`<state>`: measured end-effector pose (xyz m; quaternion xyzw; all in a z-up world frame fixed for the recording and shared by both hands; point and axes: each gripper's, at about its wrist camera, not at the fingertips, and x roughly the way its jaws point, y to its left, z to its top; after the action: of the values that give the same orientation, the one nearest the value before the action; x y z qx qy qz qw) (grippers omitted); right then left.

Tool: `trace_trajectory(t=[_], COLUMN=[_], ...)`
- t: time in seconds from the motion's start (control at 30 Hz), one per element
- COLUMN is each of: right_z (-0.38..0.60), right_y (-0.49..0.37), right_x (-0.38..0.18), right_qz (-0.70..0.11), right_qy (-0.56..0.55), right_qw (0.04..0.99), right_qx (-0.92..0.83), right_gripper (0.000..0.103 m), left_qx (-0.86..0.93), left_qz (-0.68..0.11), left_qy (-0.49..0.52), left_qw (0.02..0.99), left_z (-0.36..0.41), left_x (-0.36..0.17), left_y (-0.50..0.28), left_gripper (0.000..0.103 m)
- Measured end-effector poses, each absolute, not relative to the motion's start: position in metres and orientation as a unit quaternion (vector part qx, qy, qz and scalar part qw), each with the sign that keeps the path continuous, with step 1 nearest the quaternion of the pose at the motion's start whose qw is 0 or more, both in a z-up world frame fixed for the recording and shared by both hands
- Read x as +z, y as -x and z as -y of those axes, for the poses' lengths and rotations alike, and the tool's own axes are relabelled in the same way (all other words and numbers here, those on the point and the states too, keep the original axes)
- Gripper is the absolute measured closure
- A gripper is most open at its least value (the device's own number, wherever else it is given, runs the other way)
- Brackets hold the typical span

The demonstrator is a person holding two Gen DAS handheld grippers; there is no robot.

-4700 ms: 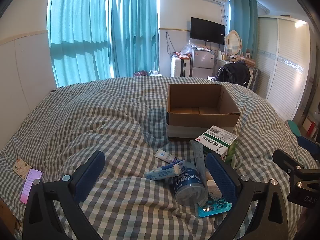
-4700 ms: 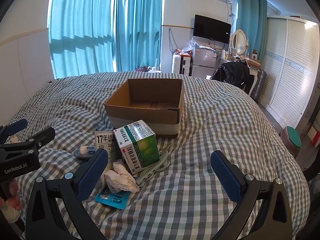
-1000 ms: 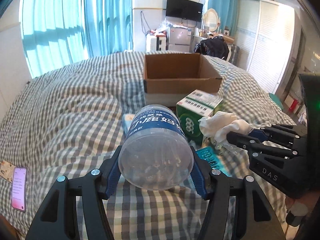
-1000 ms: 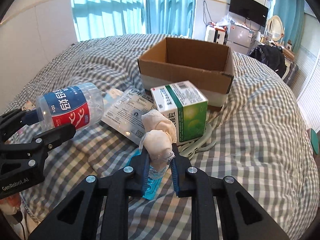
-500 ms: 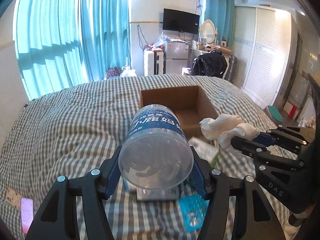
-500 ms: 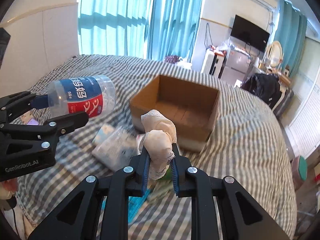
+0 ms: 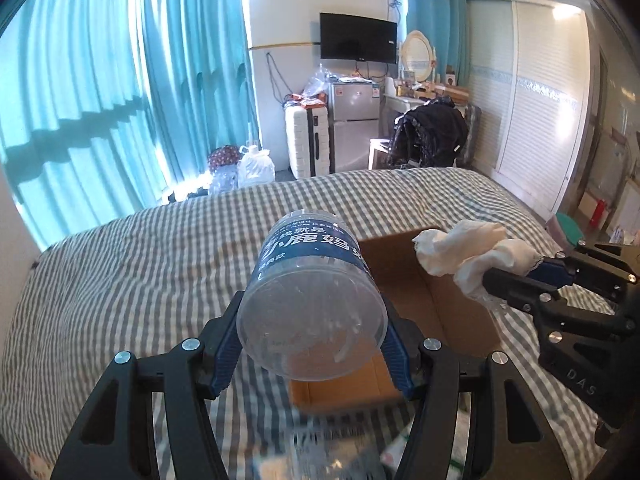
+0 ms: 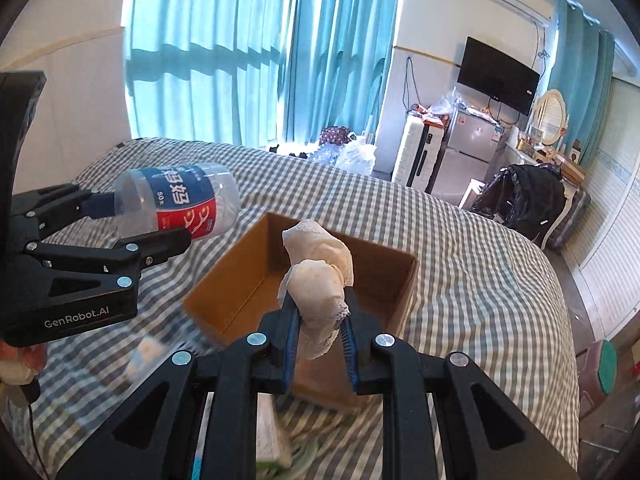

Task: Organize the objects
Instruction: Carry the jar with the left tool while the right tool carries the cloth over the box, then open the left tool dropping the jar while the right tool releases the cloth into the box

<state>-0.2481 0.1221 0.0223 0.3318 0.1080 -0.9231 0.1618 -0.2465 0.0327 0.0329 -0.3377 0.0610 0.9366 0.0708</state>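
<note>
My left gripper (image 7: 312, 344) is shut on a clear plastic jar (image 7: 312, 300) with a blue and red label, held on its side in the air just left of the open cardboard box (image 7: 452, 304). The jar also shows in the right wrist view (image 8: 180, 204). My right gripper (image 8: 318, 320) is shut on a crumpled white cloth (image 8: 318, 276) and holds it above the box (image 8: 240, 292). The cloth also shows in the left wrist view (image 7: 464, 254), over the box's right side. The box interior looks empty where visible.
The box sits on a bed with a grey checked cover (image 7: 140, 260). Blurred packets and a green box lie on the bed below the grippers (image 8: 268, 436). Beyond the bed stand a fridge (image 7: 352, 124), a suitcase (image 7: 308, 140) and a wardrobe (image 7: 540, 100).
Both grippers have moved forward with the jar and the cloth, from over the pile of items to over the cardboard box. Their grips have not changed.
</note>
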Motion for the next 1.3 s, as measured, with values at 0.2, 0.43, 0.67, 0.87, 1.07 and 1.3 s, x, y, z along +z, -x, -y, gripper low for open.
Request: trace_trajectory(t=[0.2, 0.43, 0.67, 0.87, 1.07, 1.3], right_z=[-0.124, -0.128, -0.14, -0.148, -0.154, -0.161], right_y=[0.308, 0.351, 0.351, 0.326, 0.282, 0.227], right_x=[-0.001, -0.055, -0.072, -0.05, -0.022, 0.033], right_qz=[-0.097, -0.083, -0.031, -0.015, -0.031, -0.039], right_qy=[-0.353, -0.395, -0.414, -0.392, -0.387, -0.363], right_qw=[0.163, 0.158, 0.174, 0.177, 0.162, 0.155], right_qx=[-0.916, -0.901, -0.893, -0.903, -0.907, -0.918], right_gripper=[0.084, 0.084, 0.047, 0.027, 0.009, 0.004], left_qx=[0.926, 0.905, 0.896, 0.903, 0.905, 0.909], left_qz=[-0.073, -0.092, -0.106, -0.103, -0.094, -0.08], left_qy=[0.361, 0.405, 0.419, 0.406, 0.408, 0.405], left_qw=[0.085, 0.089, 0.104, 0.098, 0.077, 0.049], left_z=[-0.05, -0.06, -0.067, -0.061, -0.04, -0.027], left_x=[0.001, -0.054, -0.072, -0.053, -0.025, 0.014], left_y=[0.3, 0.326, 0.317, 0.289, 0.256, 0.209], left_gripper=[0.04, 0.04, 0.036, 0.009, 0.005, 0.001])
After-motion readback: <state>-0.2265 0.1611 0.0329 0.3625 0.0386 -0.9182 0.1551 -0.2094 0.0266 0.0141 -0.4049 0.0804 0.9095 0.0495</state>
